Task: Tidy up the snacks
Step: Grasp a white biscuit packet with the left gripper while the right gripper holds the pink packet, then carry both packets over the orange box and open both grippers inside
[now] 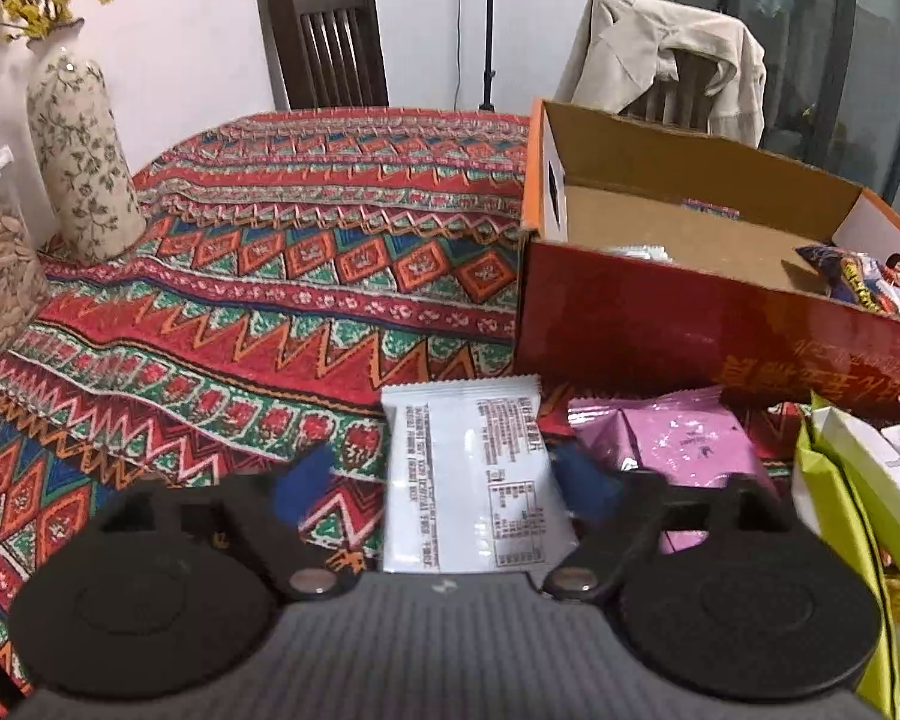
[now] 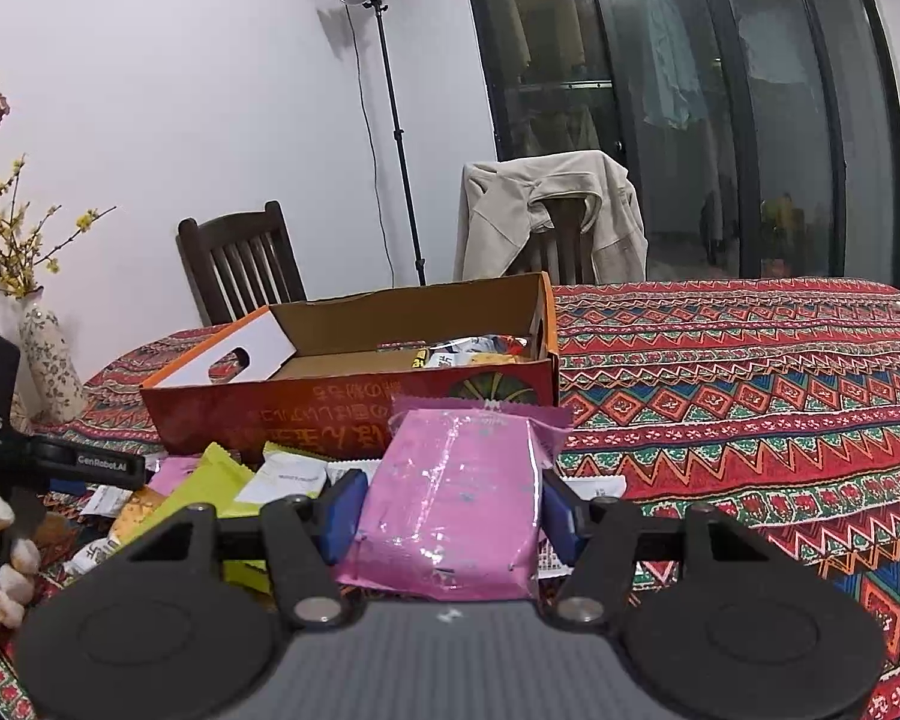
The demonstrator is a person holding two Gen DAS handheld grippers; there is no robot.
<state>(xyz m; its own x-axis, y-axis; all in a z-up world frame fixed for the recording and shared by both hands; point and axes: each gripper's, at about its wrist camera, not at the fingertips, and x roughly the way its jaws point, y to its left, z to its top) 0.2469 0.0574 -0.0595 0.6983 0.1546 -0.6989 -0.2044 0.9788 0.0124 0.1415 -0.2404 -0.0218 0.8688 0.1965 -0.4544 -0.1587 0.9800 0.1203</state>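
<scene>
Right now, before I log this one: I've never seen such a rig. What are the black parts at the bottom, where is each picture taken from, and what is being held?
There is no robot here. A person holds a hand-held gripper in each hand, and each has a camera looking along its jaws. The black parts are those tools.

The left wrist view shows the left gripper, its jaws open around a white packet on the patterned tablecloth; one pad stands clear of the packet.

The right wrist view shows the right gripper clamped on a pink packet.

Behind stands an open cardboard box with some snacks inside. Loose snack packets lie in front of it.
</scene>
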